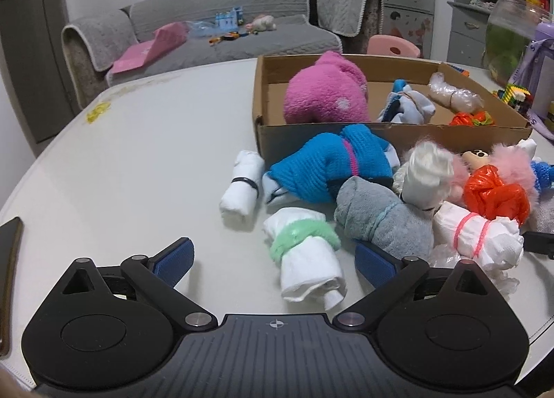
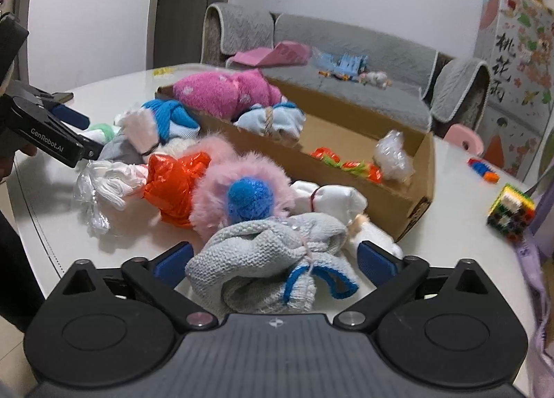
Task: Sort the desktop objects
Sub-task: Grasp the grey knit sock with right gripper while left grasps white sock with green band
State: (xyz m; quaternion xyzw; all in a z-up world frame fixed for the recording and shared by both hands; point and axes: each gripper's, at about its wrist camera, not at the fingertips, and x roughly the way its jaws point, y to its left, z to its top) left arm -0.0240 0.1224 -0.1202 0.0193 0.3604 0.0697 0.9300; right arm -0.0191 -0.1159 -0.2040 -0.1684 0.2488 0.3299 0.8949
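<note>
My left gripper (image 1: 273,261) is open around a white cloth roll with a green band (image 1: 306,254) on the white table (image 1: 121,155). A grey towel roll (image 1: 384,218), a blue knit bundle (image 1: 329,169) and a white roll with a black band (image 1: 242,187) lie close by. My right gripper (image 2: 275,264) is open with a grey knit bundle with blue trim (image 2: 273,266) between its fingers; contact is unclear. A pink fluffy bundle with a blue pompom (image 2: 242,197) and an orange plastic bag (image 2: 173,183) lie beyond. The cardboard box (image 2: 381,193) holds a magenta plush bundle (image 2: 221,90).
The box (image 1: 311,136) also holds a light blue bundle (image 1: 405,107) and a clear plastic bundle (image 1: 453,93). A brick cube (image 2: 510,213) and loose bricks (image 2: 483,168) sit right of it. A dark phone (image 1: 8,259) lies at the table's left edge. My left gripper shows in the right wrist view (image 2: 83,135).
</note>
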